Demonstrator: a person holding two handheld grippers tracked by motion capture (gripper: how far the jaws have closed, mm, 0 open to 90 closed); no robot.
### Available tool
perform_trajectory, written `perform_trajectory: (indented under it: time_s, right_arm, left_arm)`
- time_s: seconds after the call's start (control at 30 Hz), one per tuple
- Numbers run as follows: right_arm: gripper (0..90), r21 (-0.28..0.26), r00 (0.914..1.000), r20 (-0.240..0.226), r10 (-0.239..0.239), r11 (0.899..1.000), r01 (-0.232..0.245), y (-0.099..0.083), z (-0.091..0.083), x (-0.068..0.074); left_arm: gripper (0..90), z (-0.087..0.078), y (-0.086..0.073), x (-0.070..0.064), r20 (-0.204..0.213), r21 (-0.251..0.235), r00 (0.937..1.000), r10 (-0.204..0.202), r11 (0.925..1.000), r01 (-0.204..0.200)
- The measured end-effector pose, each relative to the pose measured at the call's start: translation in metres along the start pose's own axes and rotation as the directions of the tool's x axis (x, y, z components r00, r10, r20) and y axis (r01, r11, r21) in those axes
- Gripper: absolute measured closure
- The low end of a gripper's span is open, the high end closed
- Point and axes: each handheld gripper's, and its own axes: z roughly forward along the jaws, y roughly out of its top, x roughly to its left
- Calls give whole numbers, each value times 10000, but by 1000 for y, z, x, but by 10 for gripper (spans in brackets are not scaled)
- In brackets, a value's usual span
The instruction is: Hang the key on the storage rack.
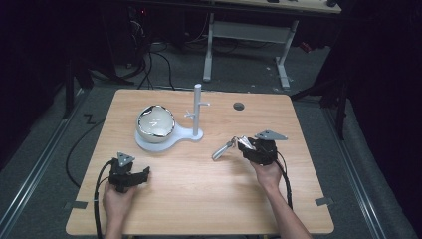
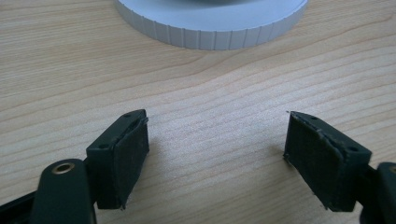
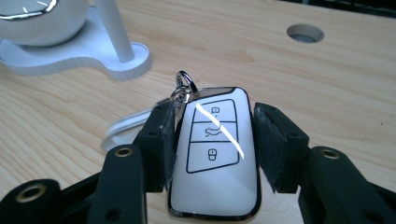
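Observation:
A white car key fob (image 3: 212, 186) with three button icons and a chrome rim stands between the jaws of my right gripper (image 3: 215, 116), which is shut on its sides. A metal ring (image 3: 183, 84) and a pale strap (image 3: 126, 126) hang from the fob's top. In the high view the right gripper (image 1: 251, 147) is right of the table's centre, and the strap (image 1: 222, 149) trails to its left. My left gripper (image 1: 142, 175) is open over bare wood near the front left. Its jaws (image 2: 217, 140) hold nothing, just short of the white stand base (image 2: 210, 28).
A white stand (image 1: 149, 144) at the table's back left carries a shiny round bowl (image 1: 156, 122) and an upright post (image 1: 197, 107) with small pegs. A round cable hole (image 1: 239, 106) lies at the back. Dark floor and desk legs (image 1: 283, 64) lie beyond the table.

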Motion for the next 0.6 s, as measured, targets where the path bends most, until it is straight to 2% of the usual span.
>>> perform_trajectory:
  time_s: [0.1,0.27,0.6]
  right_arm:
    - [510,-45,9999,1,-104,9999,104,4,-3,0]
    - [510,-445,9997,-227,-79,9990,69,15,-12,-1]
    - [510,-699,9985,-446,-307,9972,276,30,-18,2]
  left_arm:
    - [223,0,0,0,6,-22,10000,-34,10000,34]
    - [222,0,0,0,6,-19,10000,-28,10000,28]
    - [222,0,0,0,2,3,10000,0,10000,0]
